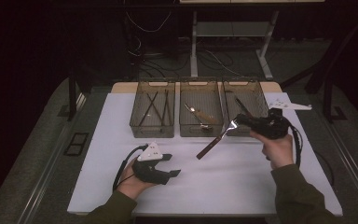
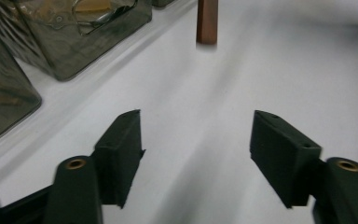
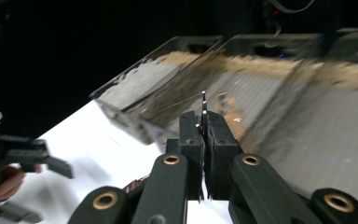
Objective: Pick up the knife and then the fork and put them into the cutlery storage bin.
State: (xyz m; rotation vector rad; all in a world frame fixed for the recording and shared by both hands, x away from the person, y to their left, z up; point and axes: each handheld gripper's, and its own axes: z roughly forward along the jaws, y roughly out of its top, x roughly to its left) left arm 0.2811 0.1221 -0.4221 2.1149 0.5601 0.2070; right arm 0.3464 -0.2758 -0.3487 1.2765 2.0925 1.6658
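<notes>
Left gripper (image 1: 168, 164), near edge: jaws apart, nothing between them. Right gripper (image 1: 238, 120): clamped on the metal head of a wooden-handled fork (image 1: 216, 140), held above the white table (image 1: 242, 186). Judged light, rigid, slippery at the metal; it may pivot. Beyond: three mesh bins (image 1: 200, 114).

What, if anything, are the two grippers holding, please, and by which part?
The right gripper clamps a wooden-handled metal fork by its metal head end; the left gripper holds nothing.

The left gripper (image 1: 170, 165) rests low with jaws spread and nothing between them; the right gripper (image 1: 239, 120), raised, pinches shut.
</notes>
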